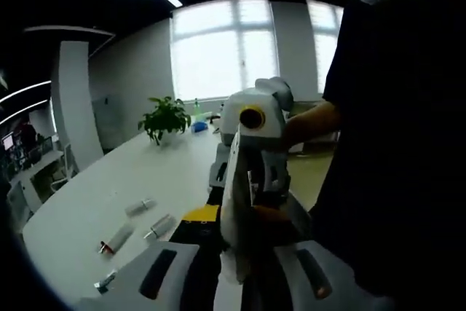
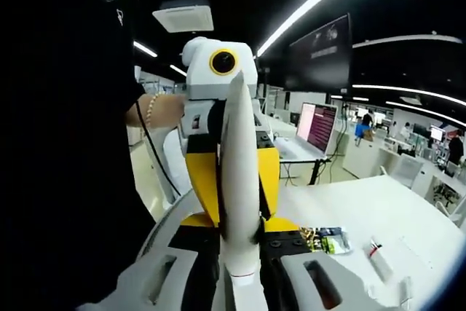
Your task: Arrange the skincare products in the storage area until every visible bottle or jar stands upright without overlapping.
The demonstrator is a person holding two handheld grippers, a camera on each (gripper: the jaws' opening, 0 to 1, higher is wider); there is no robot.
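Right gripper (image 2: 242,282) clenched on white tube (image 2: 240,180), long axis upright, away from camera.

In the left gripper view, the white tube (image 1: 234,238) between the left gripper's (image 1: 237,271) jaws hid much of the right gripper (image 1: 251,136), and its lower end was cut off by the frame edge. The small tubes (image 1: 138,227) on the white table (image 1: 95,202) were too small to identify. In the right gripper view, a packet (image 2: 329,240) was blurred.
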